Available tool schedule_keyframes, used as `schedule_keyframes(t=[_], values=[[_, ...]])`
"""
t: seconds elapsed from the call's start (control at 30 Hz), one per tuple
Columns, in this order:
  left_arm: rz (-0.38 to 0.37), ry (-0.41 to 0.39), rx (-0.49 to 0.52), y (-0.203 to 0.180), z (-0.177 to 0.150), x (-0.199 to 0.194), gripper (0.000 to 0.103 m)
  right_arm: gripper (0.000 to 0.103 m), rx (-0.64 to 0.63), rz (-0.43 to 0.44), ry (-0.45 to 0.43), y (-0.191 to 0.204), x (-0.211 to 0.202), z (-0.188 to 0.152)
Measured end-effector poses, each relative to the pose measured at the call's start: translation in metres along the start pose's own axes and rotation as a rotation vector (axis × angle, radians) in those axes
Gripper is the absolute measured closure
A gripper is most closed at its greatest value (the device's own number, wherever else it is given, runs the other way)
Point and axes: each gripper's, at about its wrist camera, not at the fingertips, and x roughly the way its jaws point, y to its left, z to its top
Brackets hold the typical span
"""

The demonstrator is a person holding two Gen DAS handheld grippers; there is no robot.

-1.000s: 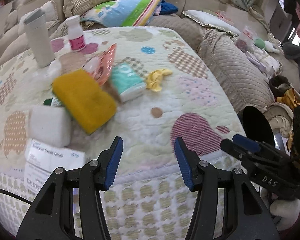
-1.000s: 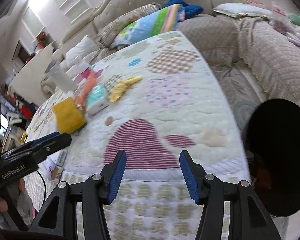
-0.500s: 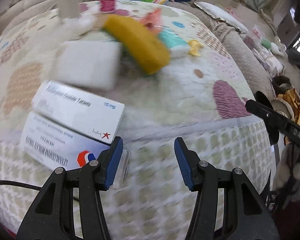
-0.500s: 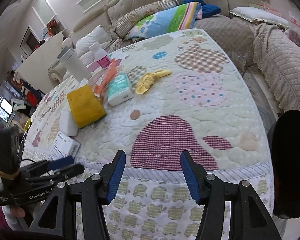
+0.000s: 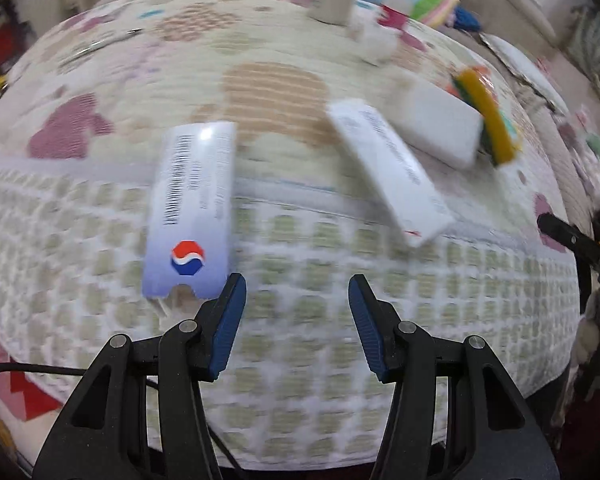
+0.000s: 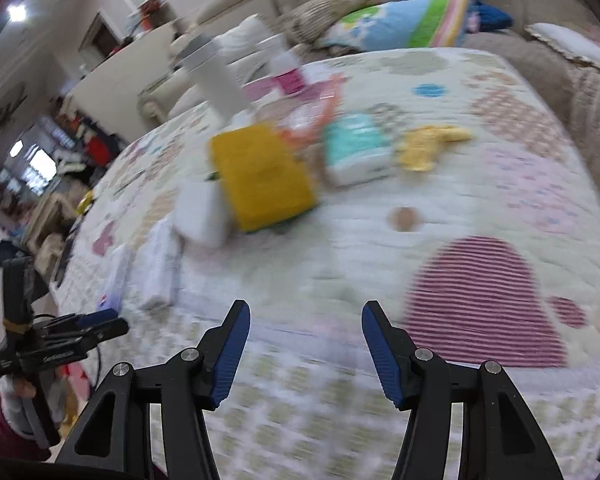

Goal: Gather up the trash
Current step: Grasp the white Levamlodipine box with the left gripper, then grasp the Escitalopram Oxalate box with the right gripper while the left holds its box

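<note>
Left gripper [image 5: 296, 320] has swung over flat cardboard boxes [image 5: 190, 212] (both grippers parted, empty).

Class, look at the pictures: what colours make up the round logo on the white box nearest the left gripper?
Red, white and blue, on the box; clearest in the left wrist view.

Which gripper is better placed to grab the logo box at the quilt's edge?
Left. The left gripper is open just beside the logo box; the right gripper faces bare quilt.
</note>
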Motion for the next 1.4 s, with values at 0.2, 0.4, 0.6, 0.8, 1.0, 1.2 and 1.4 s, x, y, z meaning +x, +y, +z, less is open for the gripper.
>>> schedule_keyframes(t=[0.2,0.4,0.6,0.8,1.0,1.2,1.4], values=[[-0.050,-0.045,-0.025,0.023,-0.005,-0.029,0.051,0.047,-0.119,0.096,0.064,0.070,0.043,0.014],[0.002,-0.111,-0.024,0.039,-0.002,-0.042,0.051,0.047,-0.226,0.094,0.108,0.127,0.092,0.029],[0.067,-0.134,-0.062,0.059,0.014,-0.020,0.051,0.047,-0.254,0.031,0.154,0.140,0.132,0.041],[0.054,-0.116,-0.045,0.056,0.029,0.001,0.050,0.056,-0.309,0.012,0.149,0.142,0.126,0.032],[0.088,-0.109,-0.013,0.050,0.034,0.016,0.050,0.055,-0.300,-0.005,0.147,0.128,0.105,0.012],[0.089,-0.109,-0.042,0.048,0.036,0.017,0.055,0.057,-0.355,-0.050,0.101,0.136,0.105,0.003],[0.053,-0.132,-0.018,0.023,0.032,0.007,0.056,0.058,-0.321,-0.005,0.078,0.127,0.089,0.000]])
